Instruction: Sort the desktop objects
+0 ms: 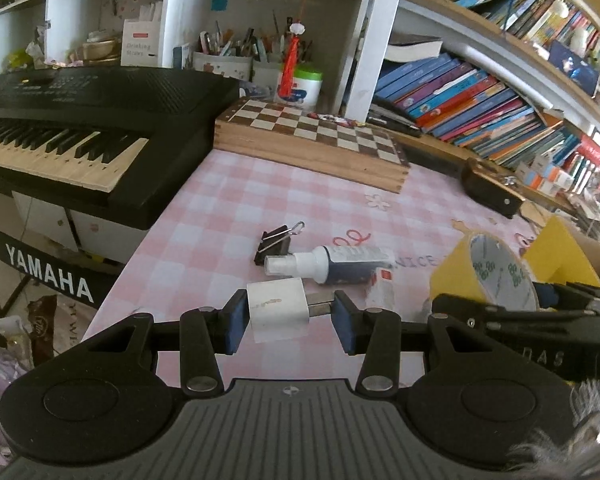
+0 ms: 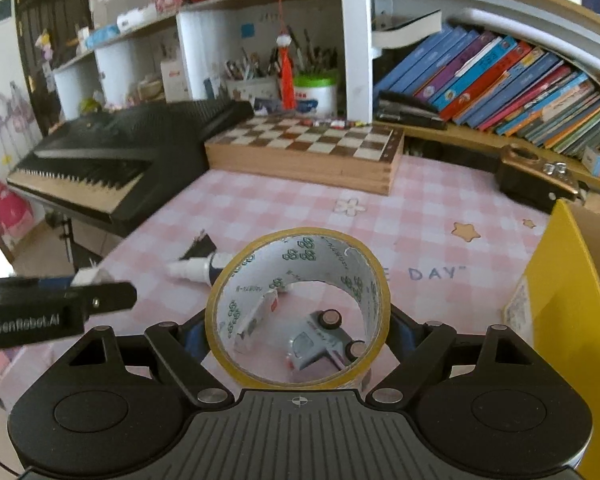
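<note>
Left gripper [image 1: 289,320] was clamped on white charger [image 1: 277,309] | right gripper [image 2: 298,338] was clamped on tape roll [image 2: 298,308] | spray bottle [image 1: 332,265] was left lying farther off on tablecloth [image 1: 260,196]

The right gripper [image 2: 298,332] clamps a tape roll [image 2: 298,308] above the pink-checked bench [image 2: 420,216] — a toy car [image 2: 324,340] shows through its ring.

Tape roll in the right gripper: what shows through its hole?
Through the tape roll, a toy car and a small white tube lie on the pink checked tablecloth. The roll's wall hides the tube's far end.
</note>
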The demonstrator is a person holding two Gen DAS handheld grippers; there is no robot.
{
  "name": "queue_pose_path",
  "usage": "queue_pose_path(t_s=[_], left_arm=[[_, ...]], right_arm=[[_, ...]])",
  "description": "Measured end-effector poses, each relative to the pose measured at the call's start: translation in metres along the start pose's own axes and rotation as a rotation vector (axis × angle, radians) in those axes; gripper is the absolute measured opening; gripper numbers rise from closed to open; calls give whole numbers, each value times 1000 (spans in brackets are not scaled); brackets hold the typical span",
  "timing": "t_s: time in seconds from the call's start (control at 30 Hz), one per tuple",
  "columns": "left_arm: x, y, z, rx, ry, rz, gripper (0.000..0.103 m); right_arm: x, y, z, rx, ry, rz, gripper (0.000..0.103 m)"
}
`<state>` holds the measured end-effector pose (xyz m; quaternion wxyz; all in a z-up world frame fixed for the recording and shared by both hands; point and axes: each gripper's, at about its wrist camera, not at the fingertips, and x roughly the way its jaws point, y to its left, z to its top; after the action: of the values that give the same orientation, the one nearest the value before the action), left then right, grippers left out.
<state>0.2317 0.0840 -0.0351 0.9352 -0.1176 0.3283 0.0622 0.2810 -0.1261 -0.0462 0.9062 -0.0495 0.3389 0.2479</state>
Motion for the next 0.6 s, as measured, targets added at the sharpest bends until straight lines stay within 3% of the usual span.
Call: queue_pose_path(t_s=[0.6], left_arm=[[-94,3,-29,8,-45,-168,42]], right_arm=[[-91,20,-34,33,-33,-17,86]])
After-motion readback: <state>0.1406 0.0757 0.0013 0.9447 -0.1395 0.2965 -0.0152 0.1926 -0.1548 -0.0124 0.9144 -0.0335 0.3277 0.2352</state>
